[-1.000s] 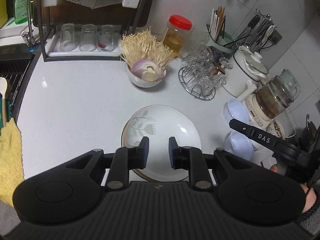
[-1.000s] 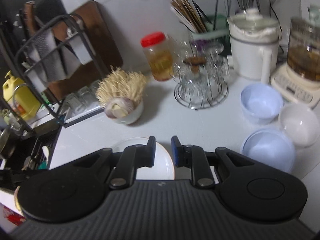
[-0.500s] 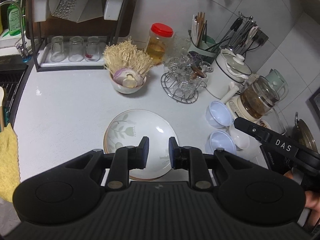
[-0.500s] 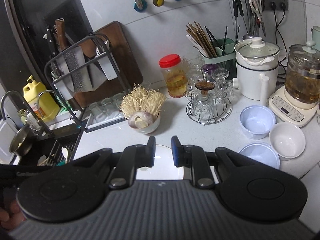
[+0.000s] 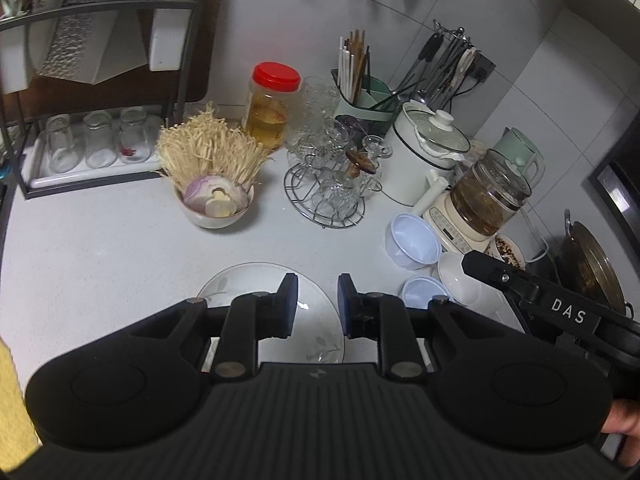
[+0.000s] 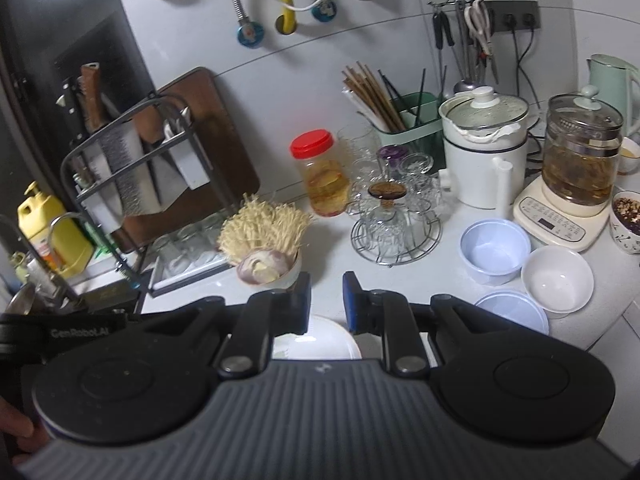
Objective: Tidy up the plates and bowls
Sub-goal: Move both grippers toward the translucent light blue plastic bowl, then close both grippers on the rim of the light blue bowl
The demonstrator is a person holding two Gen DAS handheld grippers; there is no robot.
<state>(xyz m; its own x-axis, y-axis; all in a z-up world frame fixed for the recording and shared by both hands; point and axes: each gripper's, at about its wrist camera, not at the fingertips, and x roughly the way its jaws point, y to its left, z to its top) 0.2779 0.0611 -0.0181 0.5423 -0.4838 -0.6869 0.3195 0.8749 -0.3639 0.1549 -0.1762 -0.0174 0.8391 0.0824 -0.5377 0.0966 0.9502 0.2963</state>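
Observation:
A white plate with a leaf pattern (image 5: 248,284) lies on the counter, partly hidden under my left gripper (image 5: 317,304), which hangs above it open and empty. The plate's rim also shows in the right wrist view (image 6: 324,340), below my right gripper (image 6: 326,300), open and empty too. Two pale blue bowls (image 6: 494,250) (image 6: 512,312) and a white bowl (image 6: 558,278) sit together at the right; they also show in the left wrist view (image 5: 414,242) (image 5: 424,292) (image 5: 460,284). My right gripper's body (image 5: 560,308) shows at the right of the left wrist view.
A bowl of enoki mushrooms and onion (image 5: 216,200), a red-lidded jar (image 5: 272,108), a wire rack of glasses (image 5: 332,184), a white pot (image 5: 424,160), a glass kettle (image 5: 488,200), a chopstick holder (image 6: 404,120) and a dish rack (image 6: 140,184) stand along the back. The sink (image 6: 36,280) is left.
Both grippers have risen and pulled back from the counter; the plate and bowls look smaller and lower in view. Nothing was grasped.

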